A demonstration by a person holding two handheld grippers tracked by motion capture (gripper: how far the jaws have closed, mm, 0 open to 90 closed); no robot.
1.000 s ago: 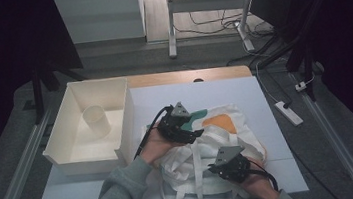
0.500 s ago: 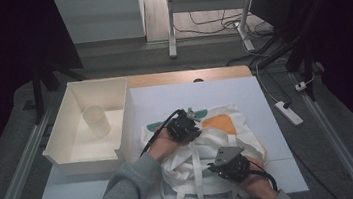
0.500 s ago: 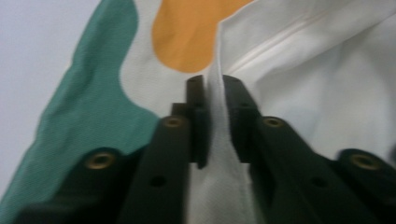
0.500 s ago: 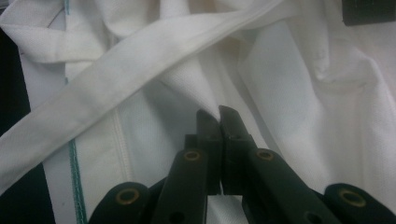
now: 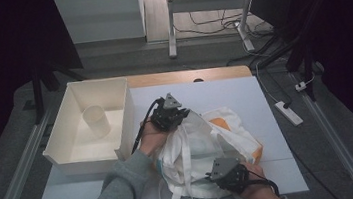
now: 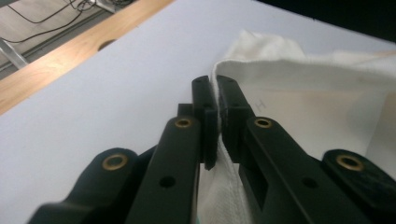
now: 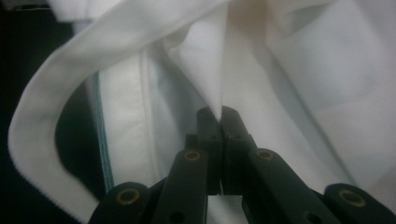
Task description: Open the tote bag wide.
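A white cloth tote bag [image 5: 204,136] with an orange print [image 5: 220,123] lies crumpled on the white table sheet [image 5: 224,91]. My left gripper [image 5: 179,115] sits at the bag's far-left corner. In the left gripper view, the left gripper [image 6: 215,86] is shut on the hemmed rim of the bag [image 6: 303,88], and its jaws have just been closing on it. My right gripper [image 5: 218,170] is at the bag's near edge. In the right gripper view, the right gripper [image 7: 220,114] is shut on a raised fold of the bag [image 7: 289,70], with a strap [image 7: 42,116] looping to the left.
A white bin [image 5: 63,142] holding a pale cup [image 5: 95,120] stands at the table's left, close to my left hand. A wooden strip [image 5: 187,75] runs along the far edge. A power strip [image 5: 287,113] lies on the floor at the right.
The left gripper's jaws closed on the bag's rim, and it moved toward the far left, drawing the cloth up with it. The right gripper stayed shut on its fold and shifted slightly.
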